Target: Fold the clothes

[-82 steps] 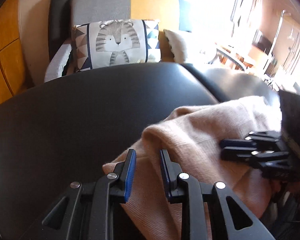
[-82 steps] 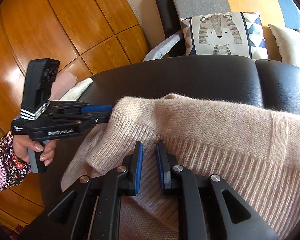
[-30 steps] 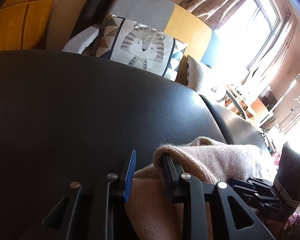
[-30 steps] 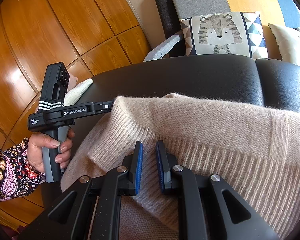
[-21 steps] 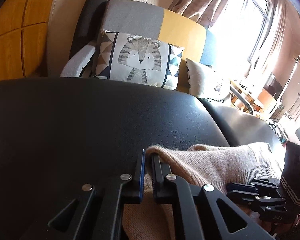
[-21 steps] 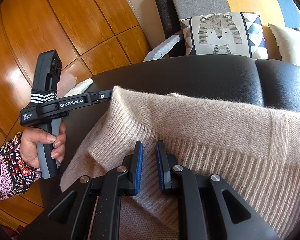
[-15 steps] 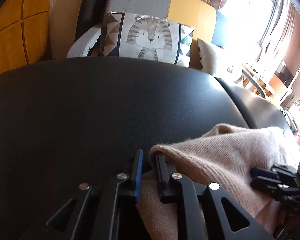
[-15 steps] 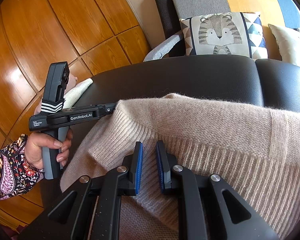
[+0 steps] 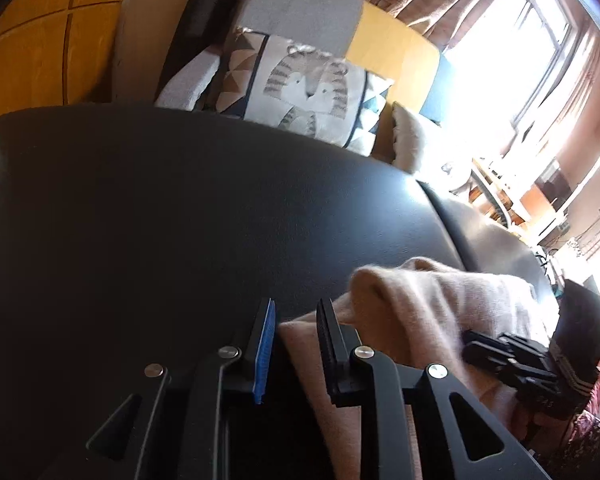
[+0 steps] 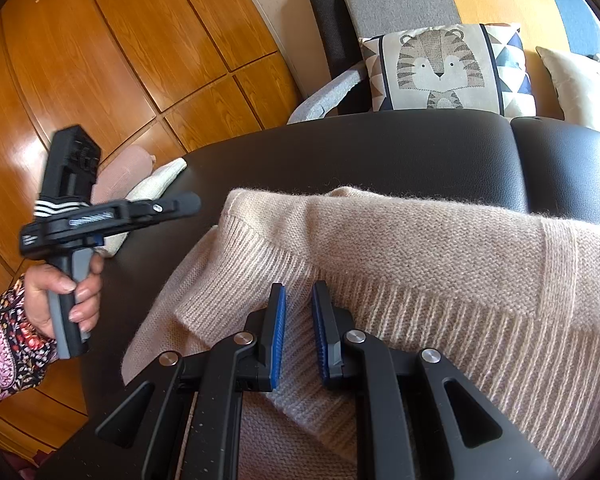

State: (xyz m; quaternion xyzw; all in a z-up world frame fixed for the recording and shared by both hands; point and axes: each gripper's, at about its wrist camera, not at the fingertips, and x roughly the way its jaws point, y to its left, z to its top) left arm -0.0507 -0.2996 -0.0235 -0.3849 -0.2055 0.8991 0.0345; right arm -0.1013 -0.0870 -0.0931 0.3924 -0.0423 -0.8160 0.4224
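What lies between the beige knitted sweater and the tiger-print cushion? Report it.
Only bare black leather surface lies between the beige knitted sweater and tiger-print cushion, seen in the right wrist view.

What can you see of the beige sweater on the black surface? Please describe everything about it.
The beige sweater is a soft, fuzzy knit with a ribbed band along one edge. It lies rumpled and partly folded on the black padded surface. The right gripper is shut on a fold near the ribbed band. The left gripper is opening, with a bit of sweater edge between its jaws in its own view; from the right wrist view it has drawn clear of the corner.
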